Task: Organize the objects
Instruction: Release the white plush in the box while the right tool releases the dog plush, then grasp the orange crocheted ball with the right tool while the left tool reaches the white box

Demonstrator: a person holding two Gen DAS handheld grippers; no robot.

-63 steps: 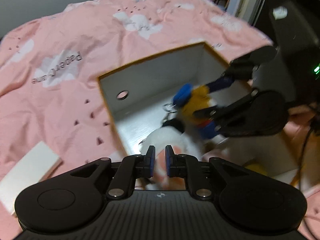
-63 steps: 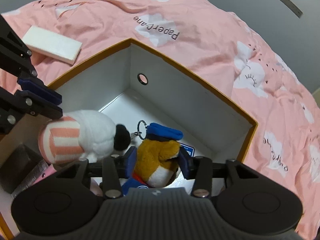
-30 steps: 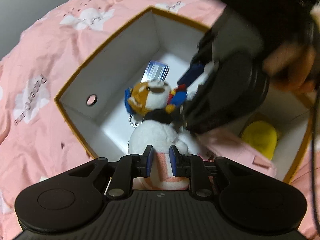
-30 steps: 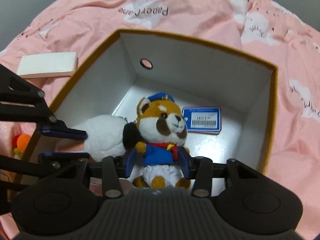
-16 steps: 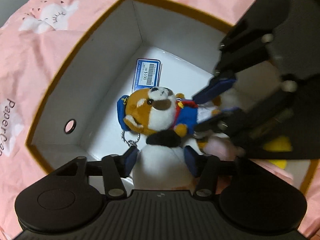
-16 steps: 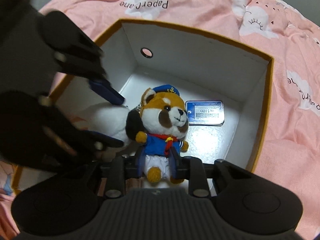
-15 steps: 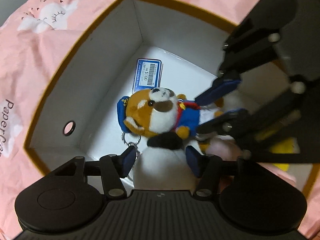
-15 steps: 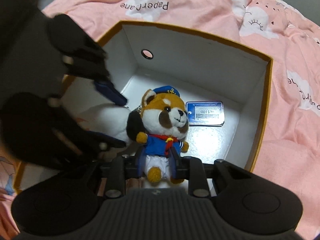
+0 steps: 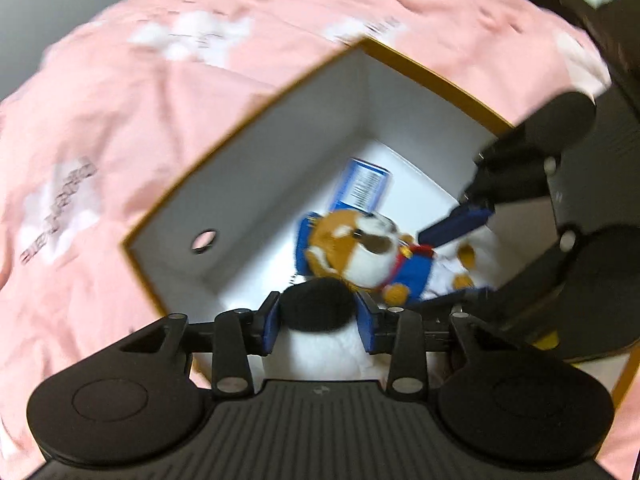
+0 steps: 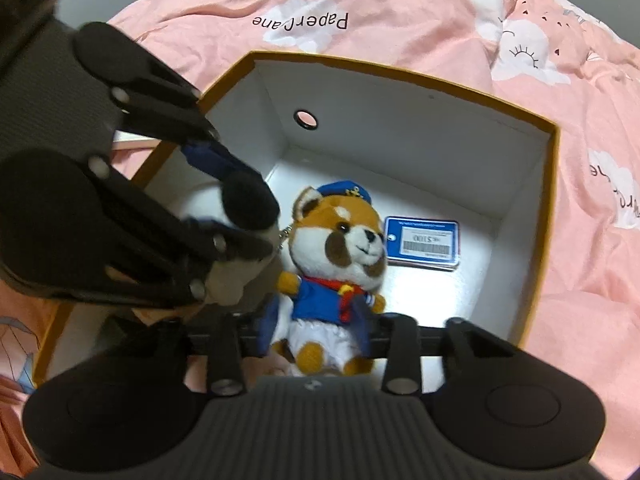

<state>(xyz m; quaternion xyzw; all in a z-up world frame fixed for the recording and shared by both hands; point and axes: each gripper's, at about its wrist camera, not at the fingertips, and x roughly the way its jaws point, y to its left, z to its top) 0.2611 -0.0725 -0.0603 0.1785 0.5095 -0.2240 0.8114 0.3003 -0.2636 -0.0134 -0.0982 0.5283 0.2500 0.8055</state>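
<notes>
Right now both grippers point steeply down into one white box with an orange rim, on a pink quilt. At the bottom centre of its own view, the left gripper has just been narrowing; its blue pads flank the black end of a white plush, contact unclear. The right gripper has just been widening around the legs of one fox plush lying mid-frame. One blue price tag lies right of it.
</notes>
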